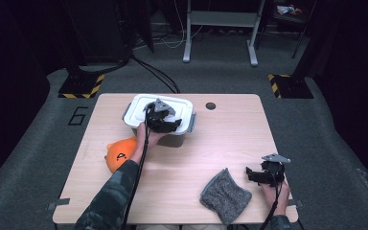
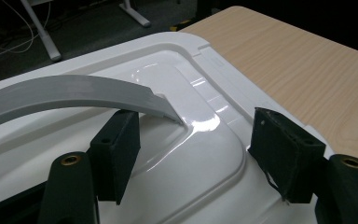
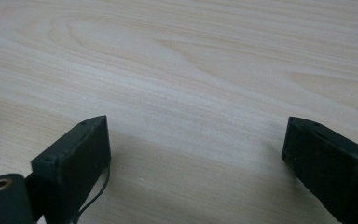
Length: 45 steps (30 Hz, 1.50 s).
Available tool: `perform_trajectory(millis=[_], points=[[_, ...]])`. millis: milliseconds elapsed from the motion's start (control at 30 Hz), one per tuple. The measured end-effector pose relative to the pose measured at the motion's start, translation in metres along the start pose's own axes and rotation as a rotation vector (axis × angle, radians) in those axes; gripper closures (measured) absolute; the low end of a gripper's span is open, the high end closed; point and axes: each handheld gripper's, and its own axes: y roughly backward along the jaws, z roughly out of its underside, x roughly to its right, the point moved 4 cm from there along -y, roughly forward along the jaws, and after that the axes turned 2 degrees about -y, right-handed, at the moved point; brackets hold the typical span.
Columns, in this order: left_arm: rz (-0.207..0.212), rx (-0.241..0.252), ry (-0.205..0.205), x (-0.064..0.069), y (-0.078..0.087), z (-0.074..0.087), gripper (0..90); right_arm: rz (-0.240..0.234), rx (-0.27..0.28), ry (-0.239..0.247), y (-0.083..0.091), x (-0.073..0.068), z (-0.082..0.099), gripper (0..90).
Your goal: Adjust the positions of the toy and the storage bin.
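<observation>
Jaws of the left hand-held gripper (image 2: 191,154) stand apart over the white lid (image 2: 168,93) of the white box (image 1: 159,113), and nothing is squeezed between them. A grey handle (image 2: 74,93) curves just beside one jaw. The box sits at the far side of the counter (image 1: 220,143). The right hand-held gripper (image 3: 196,158) is wide apart over bare wood, near a grey cloth (image 1: 225,195). An orange toy (image 1: 120,154) lies by the left arm.
</observation>
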Motion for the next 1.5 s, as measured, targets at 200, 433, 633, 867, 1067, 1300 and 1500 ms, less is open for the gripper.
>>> perform_trajectory(millis=[200,433,633,867,1067,1300,1500], points=[[0.022,0.000,-0.015,0.009,-0.001,-0.001,32.6,0.000,0.000,0.000,0.000,0.000,0.000,6.9],[0.051,0.005,-0.033,0.023,-0.004,-0.004,32.6,0.000,0.000,0.000,0.000,0.000,0.000,6.9],[0.086,0.010,-0.051,0.039,-0.006,-0.006,32.6,0.000,0.000,0.000,0.000,0.000,0.000,6.9],[0.119,0.020,-0.076,0.058,-0.007,-0.007,32.6,0.000,0.000,0.000,0.000,0.000,0.000,6.9],[0.112,0.026,-0.046,0.056,-0.002,-0.006,27.2,-0.001,0.000,-0.001,0.000,0.000,0.000,6.9],[0.123,0.040,-0.059,0.055,0.024,0.001,18.9,-0.002,0.000,-0.002,0.000,0.000,0.000,6.9],[0.130,0.032,-0.081,0.059,0.045,0.019,14.4,-0.002,-0.001,-0.002,0.000,0.000,0.000,6.9]])
